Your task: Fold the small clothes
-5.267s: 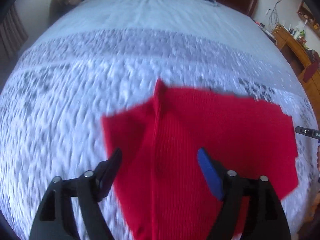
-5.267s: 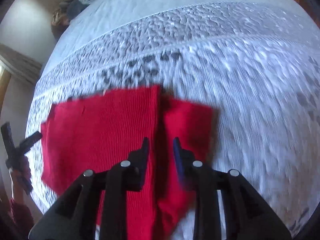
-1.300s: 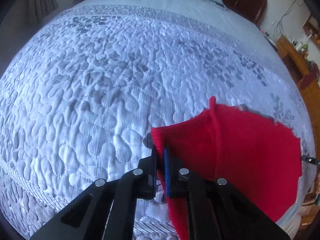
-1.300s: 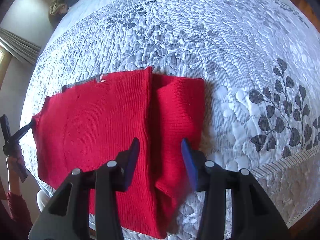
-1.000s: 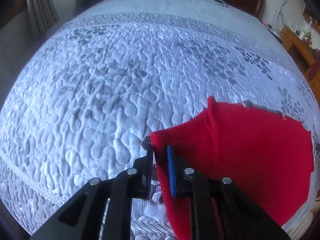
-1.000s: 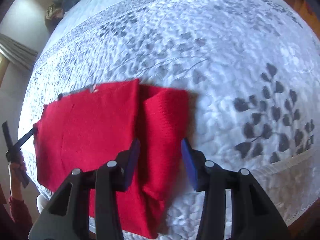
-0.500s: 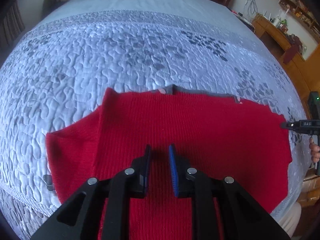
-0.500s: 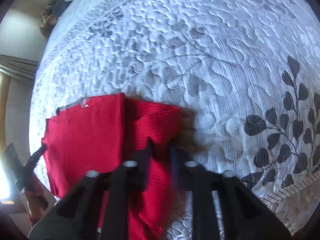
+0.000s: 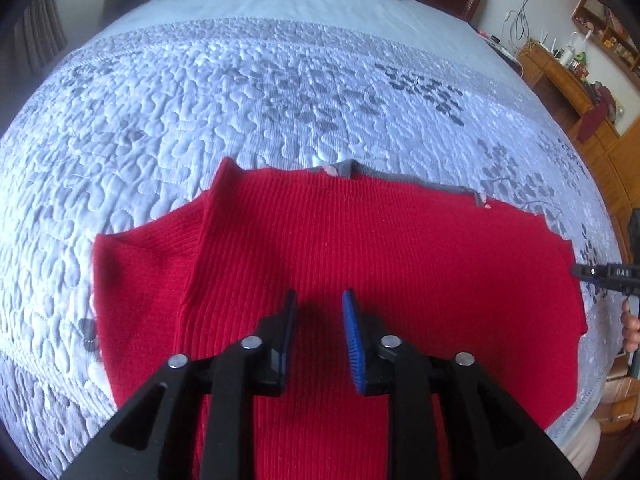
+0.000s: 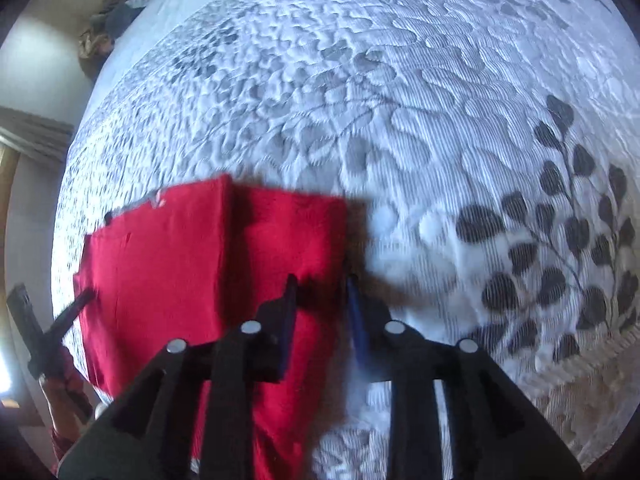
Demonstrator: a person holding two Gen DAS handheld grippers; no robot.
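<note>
- Bed quilt (image 9: 248, 92): a pale quilted cover with grey leaf print. It carries everything in my working area and fills both of my wrist views.
- Red knit garment (image 9: 360, 248): it lies flat on the quilt near the bed's near edge. Its long axis runs across my left wrist view, side to side. A strip of grey lining (image 9: 400, 178) shows along the far edge.
- Folded flap (image 9: 144, 272): on the left side of my left wrist view, a panel is already turned in over the body. A second turned-in panel (image 10: 288, 236) shows in my right wrist view, ending at the garment's right-hand edge.
- My left gripper (image 9: 318, 312): it points steeply down over the middle of the garment. The jaws are opening, with nothing between them; only bare knit lies beneath the gap.
- My right gripper (image 10: 320, 296): it points down at the garment's right-hand edge. One finger sits over red cloth, the other over quilt. The jaws are opening. This view is blurred, so I cannot tell whether any cloth is pinched.
- Governing relation: the garment's right edge lies directly between my right jaws, so my right hand is the nearer one for that edge. I judge the next fold runs across the long axis.
- Hand (image 9: 632, 326): the person's hand on my right gripper's handle, seen at the frame edge.
</note>
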